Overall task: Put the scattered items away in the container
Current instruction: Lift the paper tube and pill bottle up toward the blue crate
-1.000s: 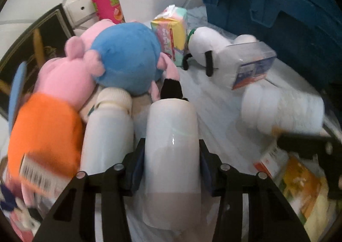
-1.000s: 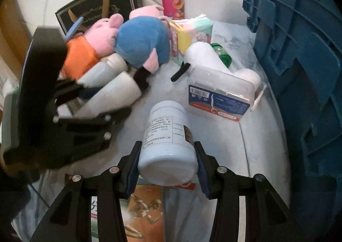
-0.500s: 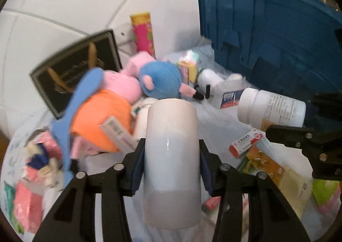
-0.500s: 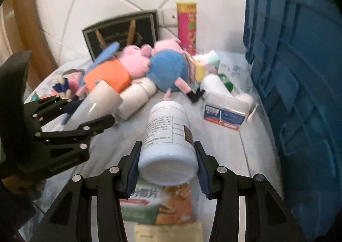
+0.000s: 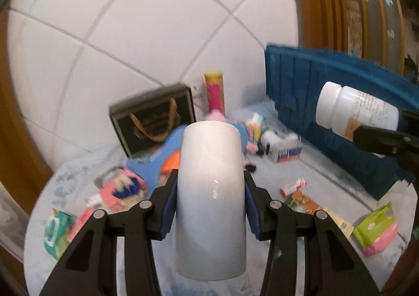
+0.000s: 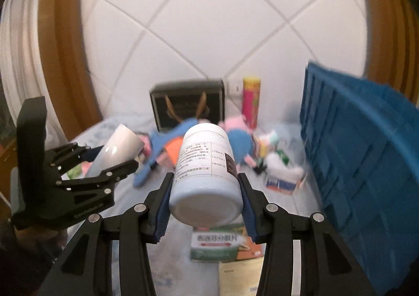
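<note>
My left gripper (image 5: 210, 201) is shut on a plain white cylindrical bottle (image 5: 210, 183), held lengthwise well above the table. My right gripper (image 6: 204, 204) is shut on a white pill bottle (image 6: 207, 165) with a printed label, its base towards the camera. Each shows in the other's view: the pill bottle (image 5: 353, 112) hangs at the right in front of the blue crate (image 5: 327, 102), and the left gripper (image 6: 104, 167) carries the white bottle (image 6: 117, 149) at the left. The blue crate (image 6: 366, 139) stands on the table's right side; its inside is hidden.
On the table below lie plush toys (image 6: 235, 139), a black gift bag (image 5: 154, 118), a pink crisp tube (image 5: 214, 94), a clear box (image 5: 288, 150), a medicine box (image 6: 217, 241), a green and pink pack (image 5: 377, 230) and a teal pack (image 5: 56, 230). A tiled wall stands behind.
Both grippers have risen and drawn back from the clutter, each carrying its bottle. The toys and boxes now look small and far below, and the crate's top edge has come into view.
</note>
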Action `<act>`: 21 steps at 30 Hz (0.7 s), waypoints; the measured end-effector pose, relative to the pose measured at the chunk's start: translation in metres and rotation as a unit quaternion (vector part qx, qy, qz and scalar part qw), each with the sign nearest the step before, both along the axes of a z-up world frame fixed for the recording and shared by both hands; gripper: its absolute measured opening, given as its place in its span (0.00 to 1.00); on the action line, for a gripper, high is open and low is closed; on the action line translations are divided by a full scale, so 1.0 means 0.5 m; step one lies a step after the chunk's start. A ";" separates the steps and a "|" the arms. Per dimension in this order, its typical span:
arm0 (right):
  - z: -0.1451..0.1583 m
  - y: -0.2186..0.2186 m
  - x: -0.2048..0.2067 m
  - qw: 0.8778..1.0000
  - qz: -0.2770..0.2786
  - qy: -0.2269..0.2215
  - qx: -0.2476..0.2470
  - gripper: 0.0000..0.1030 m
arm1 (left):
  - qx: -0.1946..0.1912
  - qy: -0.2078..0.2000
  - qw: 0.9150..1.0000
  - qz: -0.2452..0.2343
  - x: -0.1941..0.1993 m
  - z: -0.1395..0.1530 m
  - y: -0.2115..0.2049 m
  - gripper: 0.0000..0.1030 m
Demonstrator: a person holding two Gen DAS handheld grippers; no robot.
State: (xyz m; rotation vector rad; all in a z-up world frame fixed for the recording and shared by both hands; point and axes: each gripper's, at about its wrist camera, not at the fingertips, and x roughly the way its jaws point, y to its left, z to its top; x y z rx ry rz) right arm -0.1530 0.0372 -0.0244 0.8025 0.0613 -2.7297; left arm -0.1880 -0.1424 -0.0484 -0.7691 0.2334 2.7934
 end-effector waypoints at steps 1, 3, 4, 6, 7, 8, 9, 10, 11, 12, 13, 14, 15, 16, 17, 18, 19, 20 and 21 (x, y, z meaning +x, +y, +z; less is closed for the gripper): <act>0.017 -0.004 0.013 1.000 -0.002 0.009 -0.001 0.44 | 0.002 0.009 1.000 -0.001 0.011 0.020 -0.003 0.43; 0.051 -0.012 0.037 1.000 -0.006 0.028 -0.003 0.44 | 0.000 0.029 1.000 -0.004 0.034 0.056 -0.005 0.43; 0.066 -0.015 0.048 0.999 -0.009 0.036 -0.003 0.44 | -0.001 0.039 0.999 -0.007 0.045 0.073 -0.005 0.43; 0.094 -0.019 0.070 0.998 -0.016 0.053 -0.002 0.44 | 0.000 0.060 0.998 -0.011 0.067 0.105 -0.003 0.43; 0.104 -0.019 0.079 0.998 -0.019 0.060 -0.002 0.44 | 0.002 0.071 0.997 -0.013 0.077 0.120 -0.003 0.43; 0.117 -0.018 0.090 0.997 -0.022 0.069 -0.002 0.44 | 0.003 0.080 0.997 -0.015 0.086 0.134 -0.001 0.43; 0.129 -0.017 0.101 0.997 -0.025 0.077 -0.003 0.44 | 0.005 0.086 0.996 -0.018 0.093 0.146 0.001 0.43; 0.140 -0.015 0.110 0.996 -0.028 0.085 -0.003 0.44 | 0.006 0.093 0.995 -0.020 0.100 0.157 0.004 0.43; 0.152 -0.013 0.118 0.995 -0.031 0.092 -0.003 0.44 | 0.008 0.098 0.995 -0.022 0.105 0.168 0.008 0.43; 0.163 -0.008 0.127 0.995 -0.033 0.099 -0.004 0.44 | 0.008 0.102 0.994 -0.024 0.109 0.178 0.014 0.43; 0.173 -0.003 0.134 0.994 -0.036 0.105 -0.003 0.44 | 0.009 0.106 0.994 -0.026 0.112 0.188 0.020 0.43; 0.182 0.003 0.140 0.993 -0.039 0.111 -0.002 0.44 | 0.009 0.110 0.993 -0.028 0.116 0.196 0.027 0.43; 0.189 0.009 0.143 0.993 -0.039 0.114 -0.001 0.44 | 0.006 0.114 0.993 -0.028 0.119 0.203 0.037 0.43; 0.197 0.014 0.147 0.992 -0.040 0.117 -0.001 0.44 | 0.004 0.117 0.993 -0.028 0.121 0.208 0.047 0.43; 0.204 0.022 0.150 0.992 -0.041 0.120 0.000 0.44 | 0.004 0.118 0.993 -0.028 0.121 0.211 0.059 0.43; 0.210 0.032 0.153 0.992 -0.040 0.123 0.001 0.44 | 0.003 0.118 0.993 -0.027 0.122 0.213 0.070 0.43; 0.215 0.041 0.156 0.991 -0.039 0.125 0.001 0.44 | 0.004 0.119 0.993 -0.027 0.122 0.216 0.083 0.43; 0.220 0.052 0.160 0.991 -0.039 0.128 0.002 0.44 | 0.005 0.119 0.993 -0.027 0.122 0.218 0.096 0.43; 0.226 0.065 0.164 0.990 -0.038 0.132 0.003 0.44 | 0.005 0.120 0.992 -0.027 0.123 0.220 0.111 0.43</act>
